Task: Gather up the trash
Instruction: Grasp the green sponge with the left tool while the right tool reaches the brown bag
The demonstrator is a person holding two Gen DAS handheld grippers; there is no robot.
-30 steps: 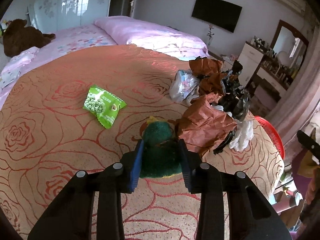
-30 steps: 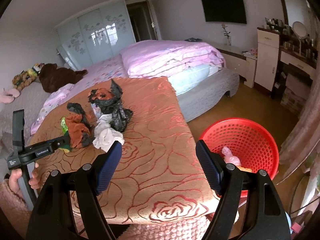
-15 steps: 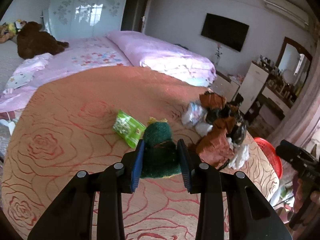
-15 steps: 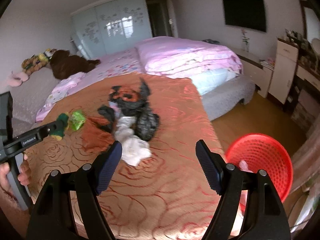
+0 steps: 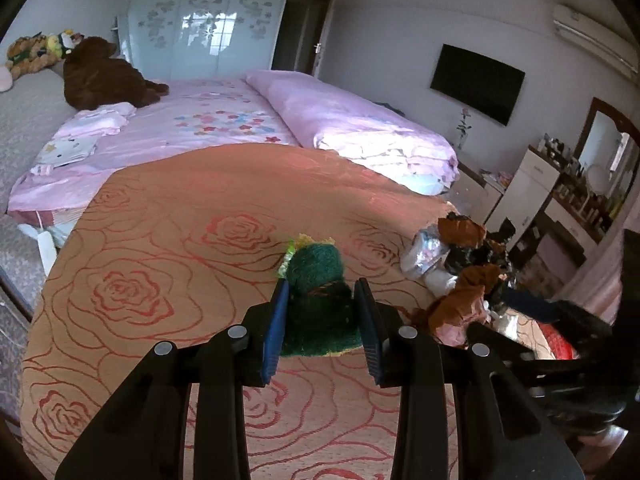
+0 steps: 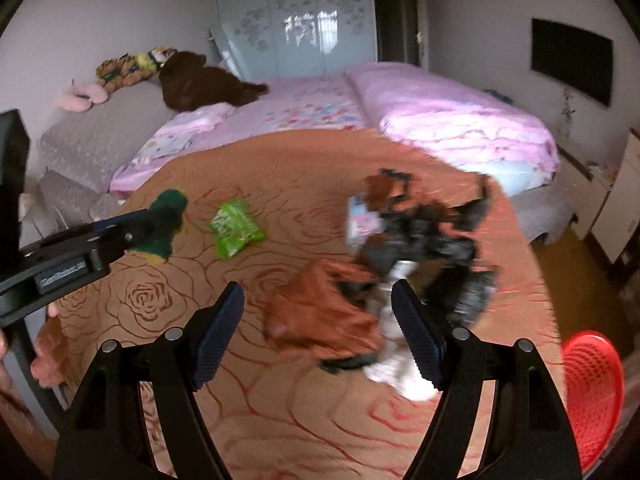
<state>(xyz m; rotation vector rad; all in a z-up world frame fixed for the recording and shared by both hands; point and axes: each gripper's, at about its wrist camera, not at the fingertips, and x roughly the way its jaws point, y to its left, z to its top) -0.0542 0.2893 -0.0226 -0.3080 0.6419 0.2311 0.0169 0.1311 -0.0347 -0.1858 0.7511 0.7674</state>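
- Left gripper point(image 5: 322, 316): jaws clamped on the green scouring pad point(image 5: 318, 300), as in the earlier frames. The pad has been lifted since one second ago; it now hangs above the rose-patterned bedspread point(image 5: 160, 280) rather than resting on it.
- Green snack packet point(image 6: 236, 233): it lay left of the pad one second ago. In the left wrist view only a thin yellow-green edge shows behind the pad; in the right wrist view the packet lies flat on the bedspread, between the pad point(image 6: 164, 226) and the trash pile point(image 6: 400, 264).
- Right gripper point(image 6: 316, 334): jaws wide apart, holding nothing. It has swung from the red basket point(image 6: 594, 392) toward the trash pile, which now fills the space ahead of its fingers; the basket has shifted to the lower right edge of that view.
- Scouring pad appearance: dark green fibrous face, a thin yellow layer visible along its lower edge, squeezed at the middle by the blue pads point(image 5: 276, 332).
- Trash pile appearance: crumpled brown paper, black plastic bags, white tissue and a pale printed wrapper, heaped together on the bedspread right of the pad; blurred in the right wrist view.
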